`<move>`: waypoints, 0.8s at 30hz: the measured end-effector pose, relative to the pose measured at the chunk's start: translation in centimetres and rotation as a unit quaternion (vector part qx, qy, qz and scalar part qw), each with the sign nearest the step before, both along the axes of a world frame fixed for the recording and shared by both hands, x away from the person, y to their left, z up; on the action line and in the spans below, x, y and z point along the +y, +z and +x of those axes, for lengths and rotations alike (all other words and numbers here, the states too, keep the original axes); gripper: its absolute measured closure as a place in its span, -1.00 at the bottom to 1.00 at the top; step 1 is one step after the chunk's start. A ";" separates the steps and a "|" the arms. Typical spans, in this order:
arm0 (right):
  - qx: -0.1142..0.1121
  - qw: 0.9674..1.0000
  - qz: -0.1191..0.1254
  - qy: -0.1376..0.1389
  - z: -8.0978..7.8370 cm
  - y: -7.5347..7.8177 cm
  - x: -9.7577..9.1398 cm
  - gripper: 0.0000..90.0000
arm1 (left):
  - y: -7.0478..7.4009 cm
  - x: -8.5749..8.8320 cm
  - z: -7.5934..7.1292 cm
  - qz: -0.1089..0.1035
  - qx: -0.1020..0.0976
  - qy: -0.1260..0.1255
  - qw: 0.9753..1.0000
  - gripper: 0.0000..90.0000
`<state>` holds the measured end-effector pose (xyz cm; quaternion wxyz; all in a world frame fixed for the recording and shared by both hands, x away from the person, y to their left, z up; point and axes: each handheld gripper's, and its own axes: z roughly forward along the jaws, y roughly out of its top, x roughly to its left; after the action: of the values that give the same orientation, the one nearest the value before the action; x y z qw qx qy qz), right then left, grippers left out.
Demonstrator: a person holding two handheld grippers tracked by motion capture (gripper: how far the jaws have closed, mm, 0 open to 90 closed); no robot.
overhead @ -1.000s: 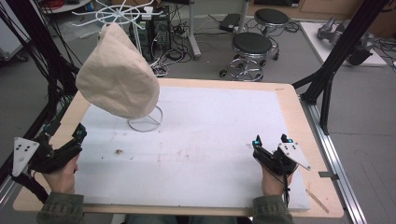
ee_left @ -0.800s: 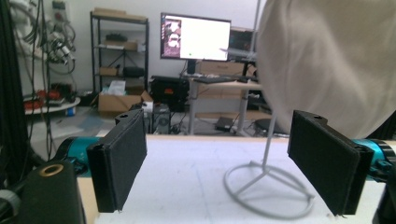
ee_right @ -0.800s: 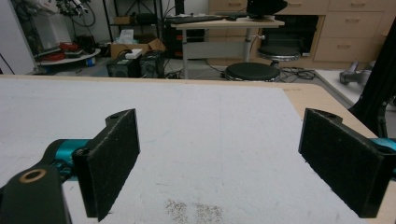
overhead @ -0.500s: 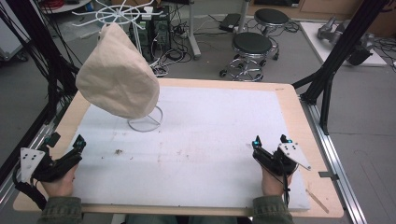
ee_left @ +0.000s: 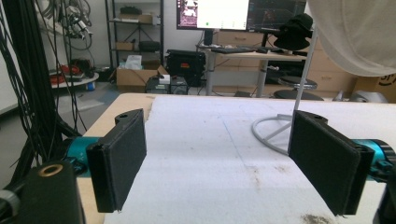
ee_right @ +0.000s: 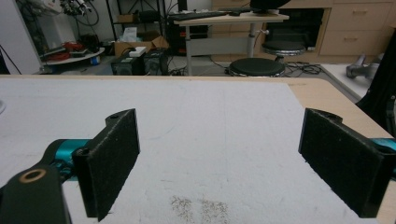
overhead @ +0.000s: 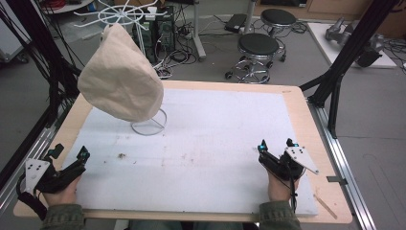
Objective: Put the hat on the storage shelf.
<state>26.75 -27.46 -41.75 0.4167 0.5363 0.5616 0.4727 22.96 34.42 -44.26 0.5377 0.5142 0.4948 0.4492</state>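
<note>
- Wooden table edges (overhead: pixel 306 124) frame a white foam-like sheet (overhead: pixel 210 143), matte and slightly pitted, with a few brown specks near its front left.
- On the sheet's far left stands a thin white wire stand (overhead: pixel 149 127) with a round ring base; a cream fabric hat (overhead: pixel 119 79), soft and dome-shaped, hangs over it, tilted.
- The left gripper (overhead: pixel 69 152) sits at the sheet's near left corner, well apart from the hat; its flat black jaws, faced with rough foam pads, stand wide apart and hold nothing.
- The right gripper (overhead: pixel 276 144) rests near the front right, its padded jaws likewise spread and empty.
- Both have teal metal fittings behind the pads.
</note>
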 end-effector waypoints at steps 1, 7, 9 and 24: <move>0.001 1.000 0.003 0.000 0.0 0.0 0.0 -0.74 | 0.0 0.0 0.0 -0.002 0.001 0.000 1.000 -0.56; 0.003 1.000 0.004 0.000 0.0 0.0 -0.1 -0.74 | 0.0 -0.2 0.0 0.001 0.001 -0.004 1.000 -0.56; 0.004 1.000 0.005 0.000 0.0 0.0 -0.1 -0.74 | -0.1 -0.3 0.1 0.002 0.001 -0.007 1.000 -0.56; 0.010 1.000 0.009 -0.005 0.1 -0.1 -0.2 -0.74 | -0.3 -0.1 0.1 -0.007 0.005 -0.012 1.000 -0.54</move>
<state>26.83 -27.63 -41.83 0.4088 0.5477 0.5589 0.4697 23.10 34.37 -44.53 0.5443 0.5181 0.4945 0.4368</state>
